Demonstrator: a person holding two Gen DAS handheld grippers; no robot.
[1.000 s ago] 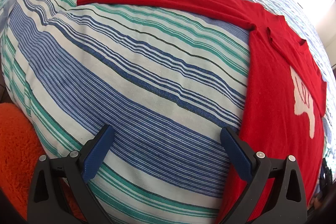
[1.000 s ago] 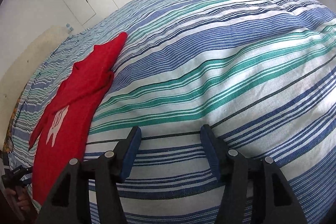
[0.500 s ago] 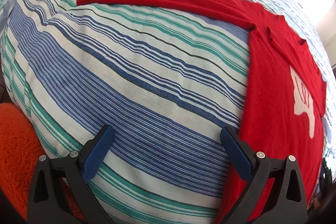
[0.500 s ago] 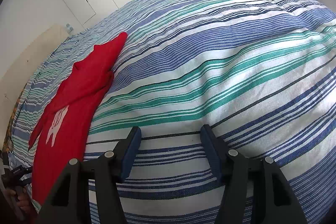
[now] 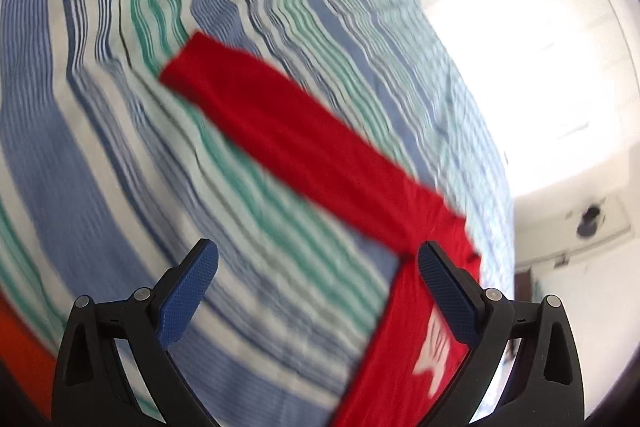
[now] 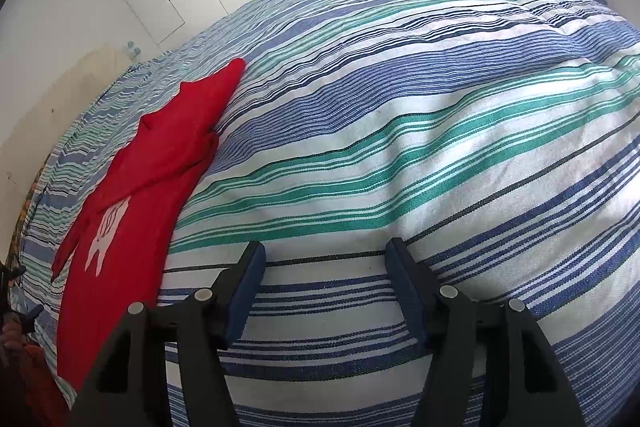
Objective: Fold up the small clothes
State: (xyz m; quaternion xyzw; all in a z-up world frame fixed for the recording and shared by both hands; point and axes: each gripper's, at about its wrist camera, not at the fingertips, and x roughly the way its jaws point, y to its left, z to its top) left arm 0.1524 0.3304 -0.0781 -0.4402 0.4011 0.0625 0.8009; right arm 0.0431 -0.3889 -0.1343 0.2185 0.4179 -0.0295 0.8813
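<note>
While red shirt point(image 5: 304, 143) lies flat on striped bed point(image 6: 400, 107), left gripper point(image 5: 318, 267) and right gripper point(image 6: 324, 271) hover, fingers spread, holding nothing.

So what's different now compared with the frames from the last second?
The left tool has swung: its view is motion-blurred and now faces along the red shirt's sleeve toward the armpit, with the wall in sight. It stays open and holds nothing. The right tool has not moved, open over the striped bedspread. The shirt lies spread flat as before; neither tool has taken hold of it.
</note>
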